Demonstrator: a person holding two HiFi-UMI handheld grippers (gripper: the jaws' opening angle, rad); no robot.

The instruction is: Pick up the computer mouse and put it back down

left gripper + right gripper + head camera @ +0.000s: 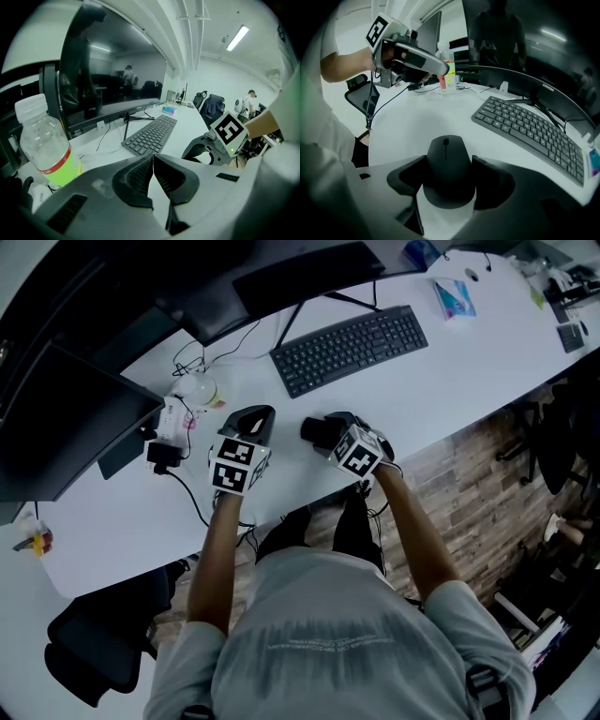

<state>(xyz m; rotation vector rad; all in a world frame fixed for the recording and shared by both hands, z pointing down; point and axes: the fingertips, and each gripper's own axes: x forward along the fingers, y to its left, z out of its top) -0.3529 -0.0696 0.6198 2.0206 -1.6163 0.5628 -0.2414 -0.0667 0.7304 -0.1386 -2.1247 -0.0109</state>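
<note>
The black computer mouse (446, 150) sits between the jaws of my right gripper (450, 162), and both jaws press against its sides. I cannot tell whether it rests on the white desk (450, 381) or hangs just above it. In the head view the right gripper (316, 430) is near the desk's front edge, below the keyboard (349, 348). My left gripper (258, 414) is to its left, shut with nothing held; its tips (152, 157) meet.
A black keyboard (529, 131) lies just beyond the mouse. A clear bottle with a red band (47, 145) stands left of the left gripper, beside cables and a charger (167, 454). Dark monitors (309, 273) line the back. Office chairs stand at the desk's ends.
</note>
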